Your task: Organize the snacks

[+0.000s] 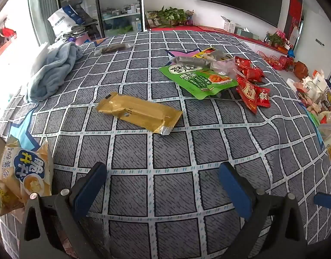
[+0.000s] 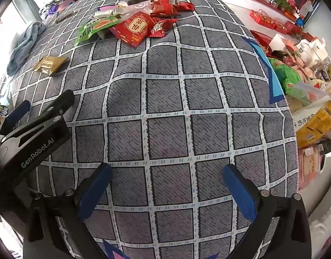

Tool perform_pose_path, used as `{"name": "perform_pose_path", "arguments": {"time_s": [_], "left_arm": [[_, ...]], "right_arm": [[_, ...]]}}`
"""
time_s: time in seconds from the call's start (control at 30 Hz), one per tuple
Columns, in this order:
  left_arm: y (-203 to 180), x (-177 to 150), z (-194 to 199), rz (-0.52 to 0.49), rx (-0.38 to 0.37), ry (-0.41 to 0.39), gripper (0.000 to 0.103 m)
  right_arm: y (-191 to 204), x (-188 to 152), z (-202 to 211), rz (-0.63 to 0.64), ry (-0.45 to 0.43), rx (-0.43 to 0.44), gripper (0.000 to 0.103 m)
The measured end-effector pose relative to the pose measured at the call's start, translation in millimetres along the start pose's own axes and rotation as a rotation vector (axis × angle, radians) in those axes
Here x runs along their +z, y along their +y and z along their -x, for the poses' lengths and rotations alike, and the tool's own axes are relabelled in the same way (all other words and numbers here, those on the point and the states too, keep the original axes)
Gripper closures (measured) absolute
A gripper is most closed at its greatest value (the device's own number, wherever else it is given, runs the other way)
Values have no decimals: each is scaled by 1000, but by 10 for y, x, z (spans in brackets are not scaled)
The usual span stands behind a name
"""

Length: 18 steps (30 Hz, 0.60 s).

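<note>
A chip bag (image 1: 23,172) printed in yellow and blue is seen at the far left edge of the checked bedcover (image 1: 165,151), beside the left gripper (image 1: 163,179), whose jaws are spread wide with nothing between them. A gold foil packet (image 1: 139,112) lies alone near the middle, flat and slightly creased. Further right, a green pouch (image 1: 200,79), grey sticks (image 1: 193,60) and red sachets (image 1: 251,86) are heaped together in a loose, overlapping pile; a dark stick (image 1: 113,48) lies apart at the far side. The right gripper (image 2: 167,190) is likewise held agape over bare cloth, well short of the pile. The sorting is judged barely begun: nothing is gripped, and most packets remain scattered.
</note>
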<state>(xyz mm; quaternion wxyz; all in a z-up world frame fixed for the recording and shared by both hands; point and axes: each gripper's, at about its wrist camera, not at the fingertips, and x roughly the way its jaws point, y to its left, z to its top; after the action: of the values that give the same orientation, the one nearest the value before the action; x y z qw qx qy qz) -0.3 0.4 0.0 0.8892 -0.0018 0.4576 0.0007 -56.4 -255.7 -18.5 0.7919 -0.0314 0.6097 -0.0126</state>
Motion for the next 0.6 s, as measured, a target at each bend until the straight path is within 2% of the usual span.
{"name": "perform_pose_path", "arguments": {"time_s": [0.6], "left_arm": [[-3,5,-2,0,0,1,0]], "right_arm": [[13,35,51,0,20,-2,0]]}}
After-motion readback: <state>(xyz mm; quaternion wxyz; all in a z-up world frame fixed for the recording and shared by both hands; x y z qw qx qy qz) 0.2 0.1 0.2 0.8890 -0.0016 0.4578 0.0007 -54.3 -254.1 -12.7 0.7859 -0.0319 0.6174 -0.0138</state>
